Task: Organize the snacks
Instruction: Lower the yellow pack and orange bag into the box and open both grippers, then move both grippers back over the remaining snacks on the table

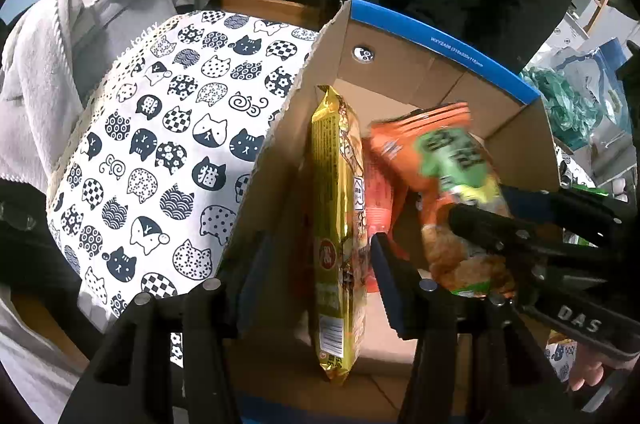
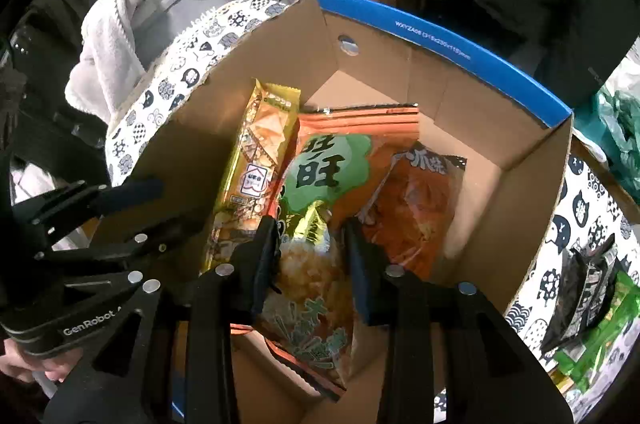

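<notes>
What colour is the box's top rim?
Blue, along the box rim; clearest in the right wrist view.

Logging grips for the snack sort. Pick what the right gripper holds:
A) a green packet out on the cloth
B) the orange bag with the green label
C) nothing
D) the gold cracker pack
B: the right gripper has its fingers closed on the orange bag with the green label, inside the cardboard box, while the gold cracker pack stands free beside it.

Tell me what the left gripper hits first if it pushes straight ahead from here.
Probably the gold snack pack, standing on edge between the open fingers of the left gripper, which straddle the cardboard box's left wall. Beyond it lies the box floor; depth is hard to judge.
</notes>
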Action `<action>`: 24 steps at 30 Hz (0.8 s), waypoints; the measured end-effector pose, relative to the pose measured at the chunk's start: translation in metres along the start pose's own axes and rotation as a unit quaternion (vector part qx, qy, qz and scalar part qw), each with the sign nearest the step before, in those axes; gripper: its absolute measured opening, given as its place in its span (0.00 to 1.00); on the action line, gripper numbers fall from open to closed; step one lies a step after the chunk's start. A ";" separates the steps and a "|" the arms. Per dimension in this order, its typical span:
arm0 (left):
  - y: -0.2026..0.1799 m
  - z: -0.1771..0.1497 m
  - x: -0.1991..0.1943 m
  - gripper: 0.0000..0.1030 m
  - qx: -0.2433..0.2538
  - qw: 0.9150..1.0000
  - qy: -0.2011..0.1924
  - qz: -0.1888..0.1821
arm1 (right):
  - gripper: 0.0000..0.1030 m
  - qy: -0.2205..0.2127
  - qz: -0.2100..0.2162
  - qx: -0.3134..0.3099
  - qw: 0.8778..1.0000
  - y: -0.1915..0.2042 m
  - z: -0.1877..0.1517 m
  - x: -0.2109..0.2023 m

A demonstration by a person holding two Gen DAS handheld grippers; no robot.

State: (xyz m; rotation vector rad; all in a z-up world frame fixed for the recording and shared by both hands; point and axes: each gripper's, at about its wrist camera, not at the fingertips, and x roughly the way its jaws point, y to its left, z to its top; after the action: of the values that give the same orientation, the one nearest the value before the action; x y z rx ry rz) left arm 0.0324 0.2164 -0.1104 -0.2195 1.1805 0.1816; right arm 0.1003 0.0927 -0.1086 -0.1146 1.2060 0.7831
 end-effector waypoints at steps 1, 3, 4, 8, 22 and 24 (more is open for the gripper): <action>-0.001 0.000 -0.001 0.54 0.002 1.000 -0.001 0.000 | 0.42 0.000 0.002 0.000 1.000 0.000 0.000 -0.001; -0.005 -0.001 -0.003 0.55 0.010 1.000 -0.003 0.005 | 0.54 -0.008 0.001 0.001 1.000 -0.001 -0.002 -0.008; -0.007 -0.001 -0.004 0.57 0.014 1.000 -0.005 0.007 | 0.57 -0.014 0.001 0.001 1.000 -0.001 -0.003 -0.011; -0.016 0.000 -0.013 0.59 0.022 1.000 -0.016 0.001 | 0.61 -0.030 -0.007 0.004 1.000 -0.004 -0.005 -0.029; -0.076 -0.003 -0.042 0.64 0.075 0.995 -0.043 -0.044 | 0.70 -0.079 -0.051 0.060 0.994 -0.045 -0.032 -0.105; -0.085 -0.005 -0.046 0.64 0.085 0.994 -0.044 -0.049 | 0.71 -0.082 -0.061 0.067 0.992 -0.054 -0.040 -0.118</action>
State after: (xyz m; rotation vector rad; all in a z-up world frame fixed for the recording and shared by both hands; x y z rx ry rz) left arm 0.0330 0.1316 -0.0633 -0.1179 1.0877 0.0042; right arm 0.0850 -0.0230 -0.0391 -0.0124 1.0816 0.5910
